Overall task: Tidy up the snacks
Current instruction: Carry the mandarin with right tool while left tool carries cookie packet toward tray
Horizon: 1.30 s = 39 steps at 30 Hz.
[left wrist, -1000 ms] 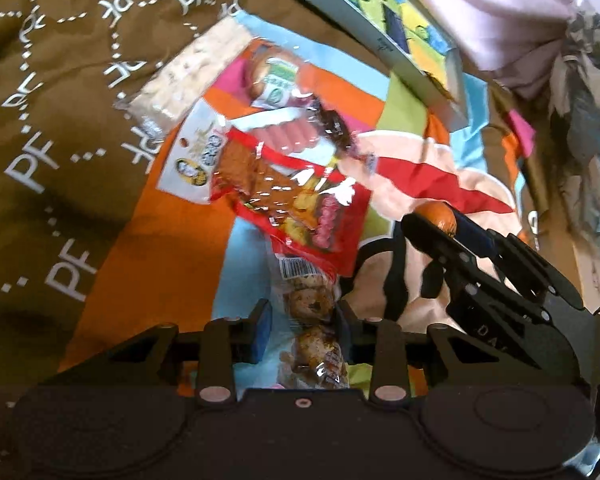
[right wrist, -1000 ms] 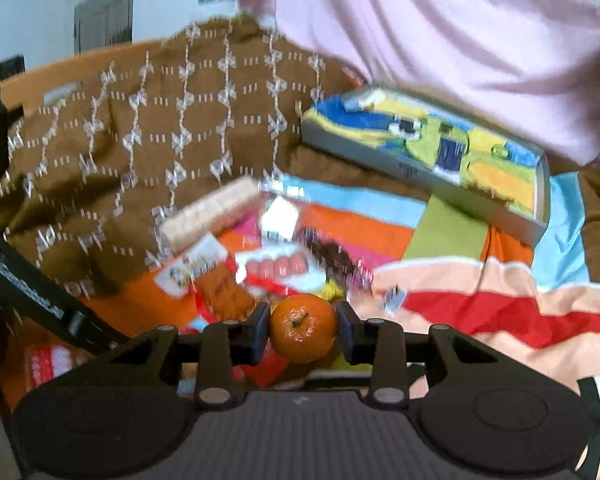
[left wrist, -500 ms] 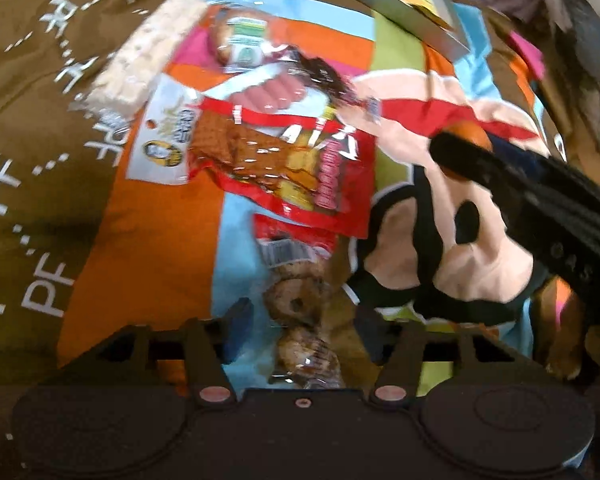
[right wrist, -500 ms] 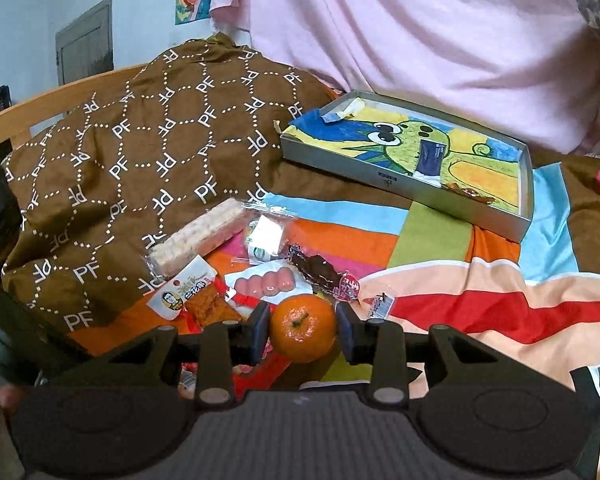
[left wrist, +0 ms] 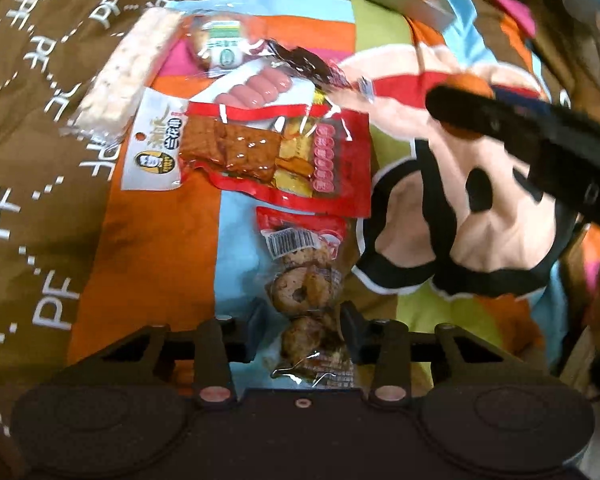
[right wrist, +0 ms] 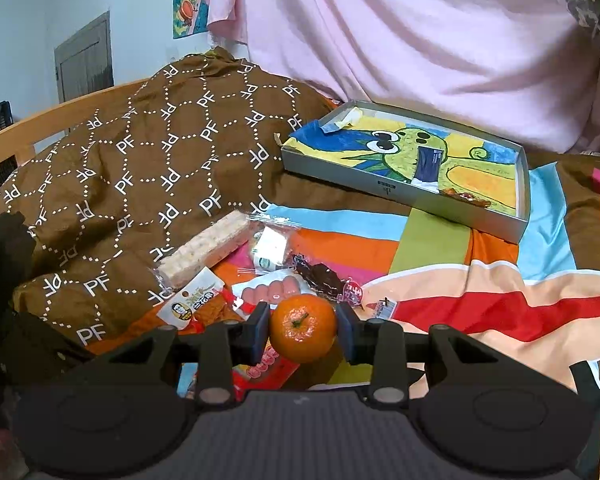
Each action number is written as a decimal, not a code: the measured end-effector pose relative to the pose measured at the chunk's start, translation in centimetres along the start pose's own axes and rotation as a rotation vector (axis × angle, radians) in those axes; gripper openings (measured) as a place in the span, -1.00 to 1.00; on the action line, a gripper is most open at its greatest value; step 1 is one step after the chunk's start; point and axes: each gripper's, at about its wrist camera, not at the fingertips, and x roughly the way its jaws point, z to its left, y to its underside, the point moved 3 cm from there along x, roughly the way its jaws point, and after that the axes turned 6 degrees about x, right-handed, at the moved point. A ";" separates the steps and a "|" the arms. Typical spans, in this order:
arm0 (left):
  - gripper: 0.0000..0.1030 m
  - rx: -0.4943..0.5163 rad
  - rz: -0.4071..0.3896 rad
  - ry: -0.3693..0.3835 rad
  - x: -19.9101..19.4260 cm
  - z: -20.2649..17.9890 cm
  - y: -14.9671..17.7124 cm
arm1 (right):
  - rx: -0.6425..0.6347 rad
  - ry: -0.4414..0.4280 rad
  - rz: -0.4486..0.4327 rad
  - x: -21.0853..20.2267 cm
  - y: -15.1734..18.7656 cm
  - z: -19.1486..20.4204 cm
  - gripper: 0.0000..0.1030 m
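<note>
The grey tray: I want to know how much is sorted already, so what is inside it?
Inside the grey tray lie a dark blue packet and a small brown snack on a cartoon lining; its near wall hides the front strip.

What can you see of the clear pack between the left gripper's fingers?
The clear snack pack is a crinkly transparent plastic sleeve with a red end and a white barcode label. Inside sit round brown browned pieces, stacked in a row. It lies flat on the colourful blanket, lengthwise toward the camera, just below the red tofu packet. Its near end sits between the left gripper fingers, whose jaws are closing; contact on the right finger, left unclear.
</note>
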 end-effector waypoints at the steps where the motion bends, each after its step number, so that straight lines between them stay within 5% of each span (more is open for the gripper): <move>1: -0.20 -0.009 -0.006 0.009 -0.2 0.0 0.0 | 0.000 0.001 -0.001 0.0 0.0 0.0 -0.23; 7: -0.22 -0.106 -0.109 0.136 -2.0 0.3 -0.4 | 0.015 0.009 -0.029 -0.4 -0.4 -0.4 -0.23; 14: -0.22 -0.158 -0.261 0.177 -4.0 0.3 -1.2 | 0.039 -0.037 -0.092 -2.4 -2.1 -1.3 -0.23; 27: -0.21 -0.251 -0.603 0.104 -6.6 2.0 -8.7 | -0.047 -0.027 -0.122 -2.7 -4.9 -3.0 -0.23; 35: -0.21 -0.201 -0.663 0.099 -5.4 0.6 -15.8 | -0.004 0.013 -0.162 1.3 -7.3 -6.5 -0.23; 39: -0.21 -0.168 -0.720 0.031 -4.7 -0.4 -19.2 | 0.037 0.020 -0.182 4.0 -9.0 -8.8 -0.23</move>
